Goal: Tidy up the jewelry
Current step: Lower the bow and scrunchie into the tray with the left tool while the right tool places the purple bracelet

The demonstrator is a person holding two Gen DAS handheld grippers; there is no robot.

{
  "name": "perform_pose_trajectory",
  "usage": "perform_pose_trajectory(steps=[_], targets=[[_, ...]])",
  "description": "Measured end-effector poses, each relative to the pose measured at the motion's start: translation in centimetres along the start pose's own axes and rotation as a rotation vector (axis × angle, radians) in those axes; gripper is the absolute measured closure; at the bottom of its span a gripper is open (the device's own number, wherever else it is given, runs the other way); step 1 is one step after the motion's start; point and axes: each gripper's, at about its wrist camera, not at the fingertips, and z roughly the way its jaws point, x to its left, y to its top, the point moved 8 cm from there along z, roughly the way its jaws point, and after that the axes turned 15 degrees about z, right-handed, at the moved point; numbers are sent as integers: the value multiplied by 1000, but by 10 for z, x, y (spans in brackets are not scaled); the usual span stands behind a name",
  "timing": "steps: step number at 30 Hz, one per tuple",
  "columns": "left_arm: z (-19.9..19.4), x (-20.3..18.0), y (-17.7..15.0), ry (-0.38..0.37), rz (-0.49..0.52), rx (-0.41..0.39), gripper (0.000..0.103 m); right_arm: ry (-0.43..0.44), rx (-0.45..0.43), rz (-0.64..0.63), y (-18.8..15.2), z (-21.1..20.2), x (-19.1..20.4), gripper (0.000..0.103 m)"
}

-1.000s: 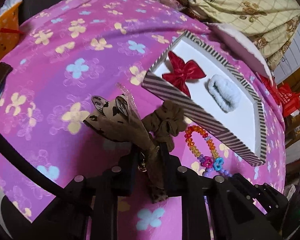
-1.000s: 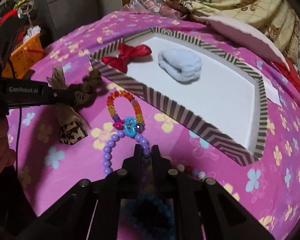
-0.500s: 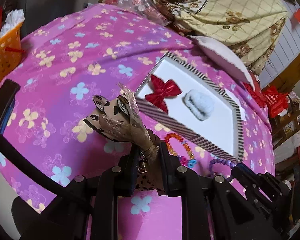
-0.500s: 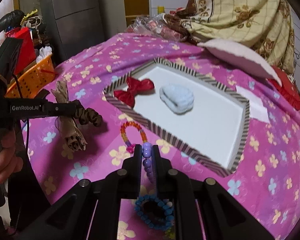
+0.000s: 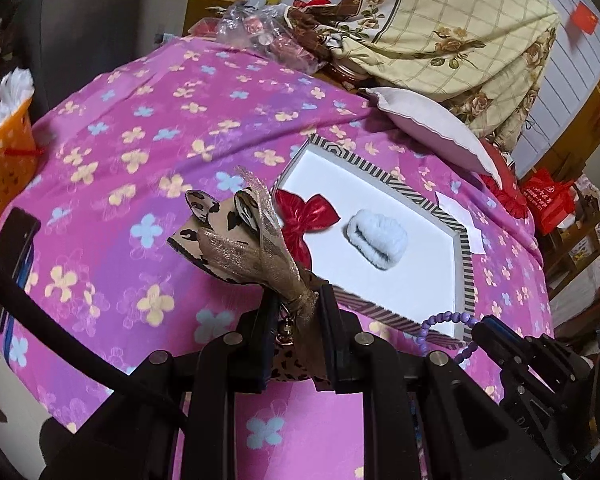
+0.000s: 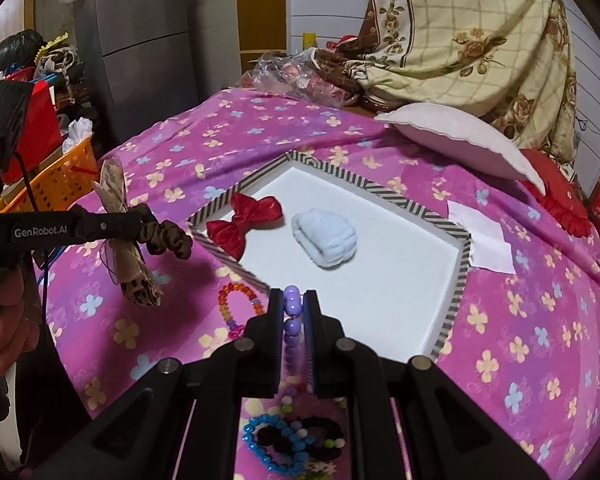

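My left gripper (image 5: pixel 294 304) is shut on a leopard-print bow (image 5: pixel 236 236) and holds it raised over the pink cloth, left of the striped tray (image 5: pixel 380 176). The bow (image 6: pixel 128 256) and a brown scrunchie (image 6: pixel 166 236) hang from it in the right wrist view. My right gripper (image 6: pixel 292 300) is shut on a purple bead bracelet (image 6: pixel 291 308), lifted at the tray's near edge (image 6: pixel 228 256). The bracelet (image 5: pixel 444 320) also shows in the left wrist view. In the tray lie a red bow (image 6: pixel 244 220) and a pale blue scrunchie (image 6: pixel 326 238).
An orange bead bracelet (image 6: pixel 236 304) lies on the cloth in front of the tray. A blue bead bracelet (image 6: pixel 268 444) and dark hair ties (image 6: pixel 324 436) lie near me. An orange basket (image 6: pixel 48 176) stands at the left. A pillow (image 6: pixel 460 140) lies behind the tray.
Both grippers have risen and pulled back from the cloth. The right one has lifted the purple bracelet; the left one carries the leopard bow higher, toward the tray's left side.
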Motion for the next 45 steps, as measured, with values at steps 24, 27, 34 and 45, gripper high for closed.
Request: perform_pose_trajectory(steps=[24,27,34,45], targets=[[57,-2,66,95,67,9,63,-6,43,15,45,64,-6,93],[64,-2,69,98,75,12,63,5,51,9,47,73,0,93],[75,-4,81,71,71,3,63,30,74,17,50,92,9,93],[114,-15,67,37,74,53,62,15,151,127,26,120,-29,93]])
